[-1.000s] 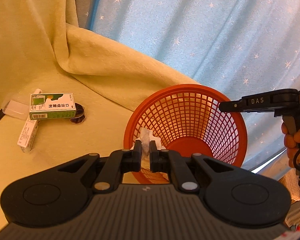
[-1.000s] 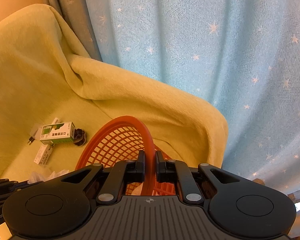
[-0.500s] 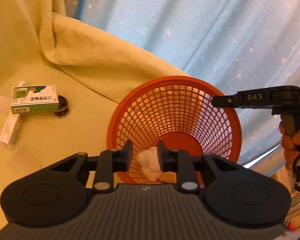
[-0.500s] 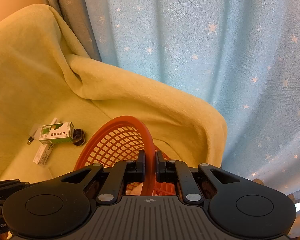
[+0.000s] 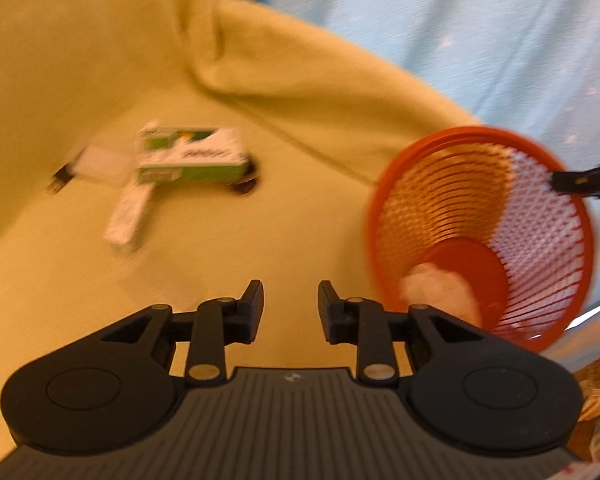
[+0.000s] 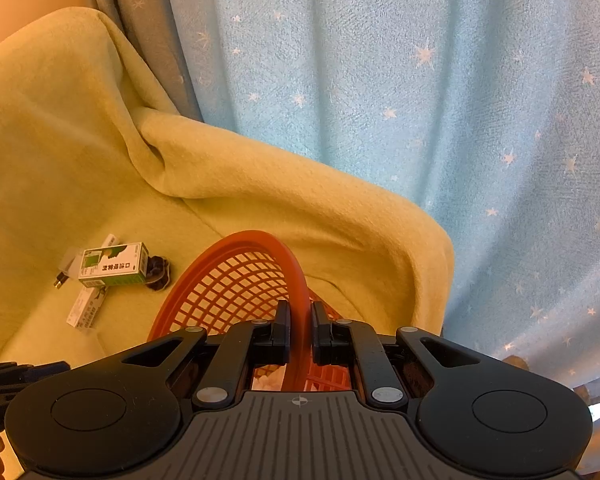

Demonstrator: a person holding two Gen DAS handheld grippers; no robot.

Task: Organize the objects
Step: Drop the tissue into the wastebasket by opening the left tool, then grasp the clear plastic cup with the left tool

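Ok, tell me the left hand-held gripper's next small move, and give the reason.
Probably swing the open, empty left hand-held gripper toward the green-and-white cardboard box on the yellow blanket. The crumpled white tissue already lies inside the red plastic mesh basket, whose rim the right hand-held gripper is clamping, and the box looks like the easiest loose item.

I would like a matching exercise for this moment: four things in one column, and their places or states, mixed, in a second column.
Things:
1. left tool
2. right tool
3. white tissue
4. green and white box

States:
A. lies inside the red basket
B. shut on the basket's rim
C. open, holding nothing
D. lies on the yellow blanket

Pairs: 1-C, 2-B, 3-A, 4-D
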